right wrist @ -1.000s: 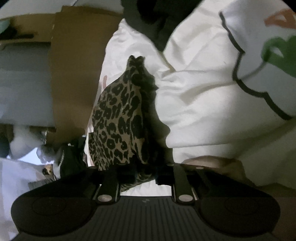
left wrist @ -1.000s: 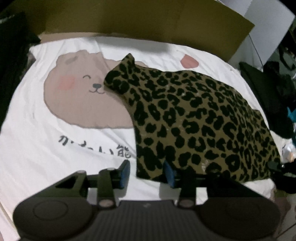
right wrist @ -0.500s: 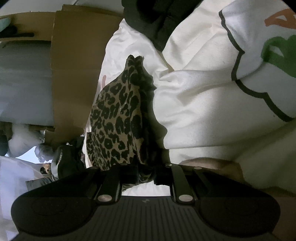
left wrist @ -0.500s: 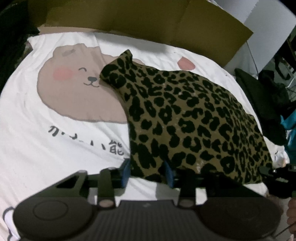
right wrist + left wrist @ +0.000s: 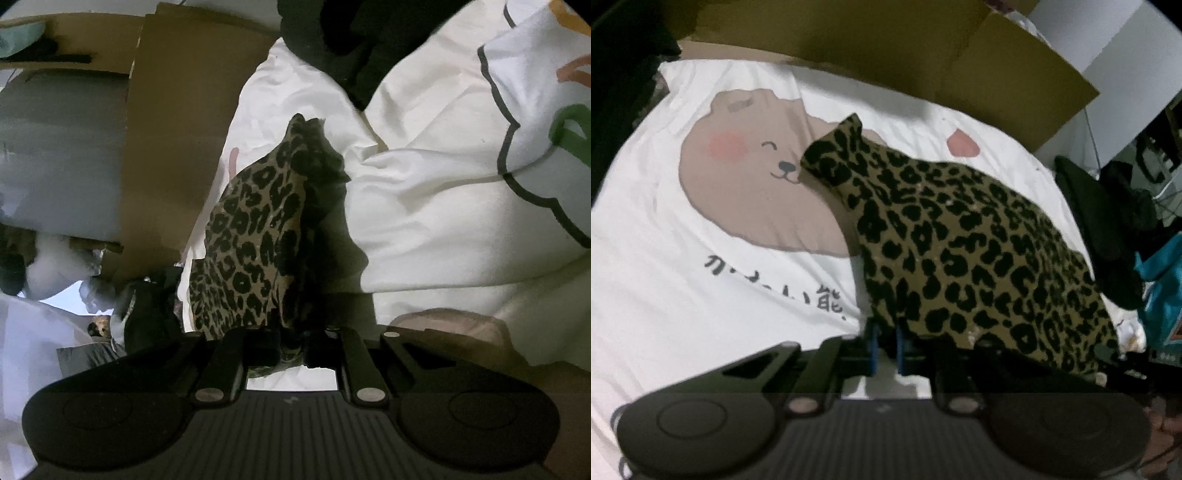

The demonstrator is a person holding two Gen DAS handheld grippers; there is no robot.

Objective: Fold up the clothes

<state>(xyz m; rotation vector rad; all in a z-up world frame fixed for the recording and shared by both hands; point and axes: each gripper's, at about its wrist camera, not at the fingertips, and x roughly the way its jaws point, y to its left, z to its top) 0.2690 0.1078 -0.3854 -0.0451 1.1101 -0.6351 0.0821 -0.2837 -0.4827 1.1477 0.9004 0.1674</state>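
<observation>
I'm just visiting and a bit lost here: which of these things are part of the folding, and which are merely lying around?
Part of the job:
leopard-print garment
left gripper, shut on its near edge
right gripper, shut on another edge
white bear-print bedcover, the surface under it

Lying about:
cardboard sheet
dark clothes
teal item
</observation>
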